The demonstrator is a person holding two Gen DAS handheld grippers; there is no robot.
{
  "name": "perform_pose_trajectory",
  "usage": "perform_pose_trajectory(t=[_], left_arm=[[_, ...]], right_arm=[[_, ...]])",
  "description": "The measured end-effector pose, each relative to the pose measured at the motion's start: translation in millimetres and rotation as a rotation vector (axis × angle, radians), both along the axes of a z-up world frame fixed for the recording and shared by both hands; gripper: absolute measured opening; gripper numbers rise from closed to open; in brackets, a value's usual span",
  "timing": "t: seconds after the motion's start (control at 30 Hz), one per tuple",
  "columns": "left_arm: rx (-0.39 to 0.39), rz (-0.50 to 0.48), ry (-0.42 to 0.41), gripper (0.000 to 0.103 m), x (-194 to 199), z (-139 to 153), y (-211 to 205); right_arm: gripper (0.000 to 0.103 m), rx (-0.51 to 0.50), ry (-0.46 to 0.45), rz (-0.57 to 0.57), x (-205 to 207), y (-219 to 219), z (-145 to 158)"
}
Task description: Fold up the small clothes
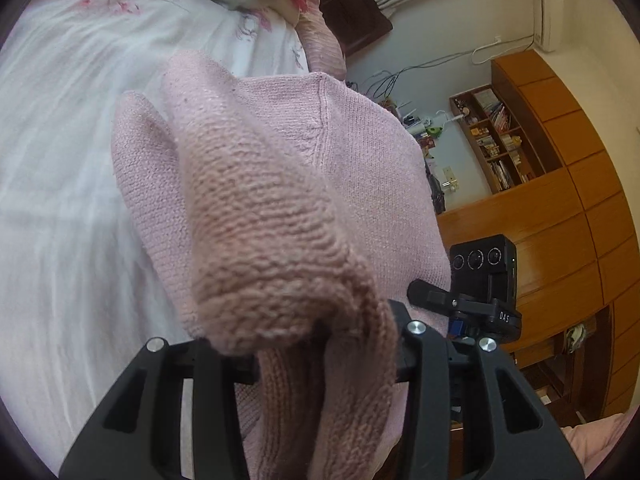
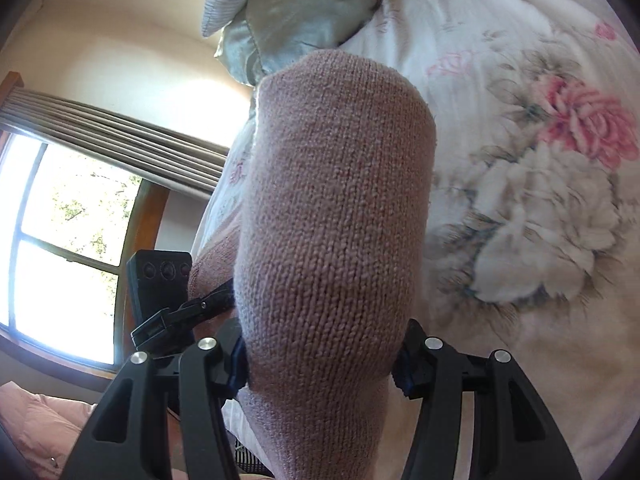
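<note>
Pink sweater [image 1: 280, 216] bulges right over my lens, its knit bunched between my left gripper [image 1: 324, 360] fingers, which pinch it. My right gripper [image 2: 320, 364] likewise clamps a fold of it, lifted above the floral bedspread [image 2: 540, 160], pillow [image 2: 296, 12] behind.

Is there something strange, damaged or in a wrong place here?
Nothing stands out. The pink knit sweater shows no visible damage and is held by the left gripper and the right gripper over the floral bedsheet.
</note>
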State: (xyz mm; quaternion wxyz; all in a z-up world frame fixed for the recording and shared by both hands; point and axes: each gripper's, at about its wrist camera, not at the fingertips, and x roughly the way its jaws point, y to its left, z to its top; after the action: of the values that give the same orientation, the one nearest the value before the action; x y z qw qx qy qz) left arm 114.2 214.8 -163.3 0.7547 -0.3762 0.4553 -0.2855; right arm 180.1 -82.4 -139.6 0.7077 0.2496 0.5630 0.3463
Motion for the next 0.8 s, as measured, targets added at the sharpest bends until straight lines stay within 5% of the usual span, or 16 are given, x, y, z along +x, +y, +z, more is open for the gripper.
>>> perform_pose_trajectory(t=[0.17, 0.23, 0.33, 0.6, 0.67, 0.7, 0.8], left_arm=[[0.075, 0.000, 0.140, 0.042, -11.6, -62.9, -36.3], [0.076, 0.022, 0.155, 0.051, -16.4, -77.4, -34.3], [0.058, 0.054, 0.201, 0.057, -18.2, -79.0, -28.2], [0.205, 0.007, 0.181, 0.069, -45.7, -47.5, -22.3], [0.240, 0.018, 0.198, 0.067, -50.7, -48.8, -22.0], [0.257, 0.023, 0.206, 0.065, -54.6, -51.7, -22.9], [0.286, 0.022, 0.222, 0.063, -57.2, -60.3, -22.0]], right_arm=[[0.058, -0.050, 0.133, -0.056, -5.4, -34.0, -74.1], [0.062, -0.038, 0.152, -0.059, -10.5, -39.6, -92.2], [0.068, -0.013, 0.157, -0.064, -22.8, -42.7, -89.7], [0.074, -0.039, 0.148, -0.039, -86.8, -74.9, -77.4], [0.059, -0.031, 0.163, -0.054, -98.5, -81.6, -83.7], [0.042, -0.020, 0.172, -0.065, -101.7, -82.8, -86.3], [0.035, -0.031, 0.166, -0.106, -108.1, -84.9, -91.8]])
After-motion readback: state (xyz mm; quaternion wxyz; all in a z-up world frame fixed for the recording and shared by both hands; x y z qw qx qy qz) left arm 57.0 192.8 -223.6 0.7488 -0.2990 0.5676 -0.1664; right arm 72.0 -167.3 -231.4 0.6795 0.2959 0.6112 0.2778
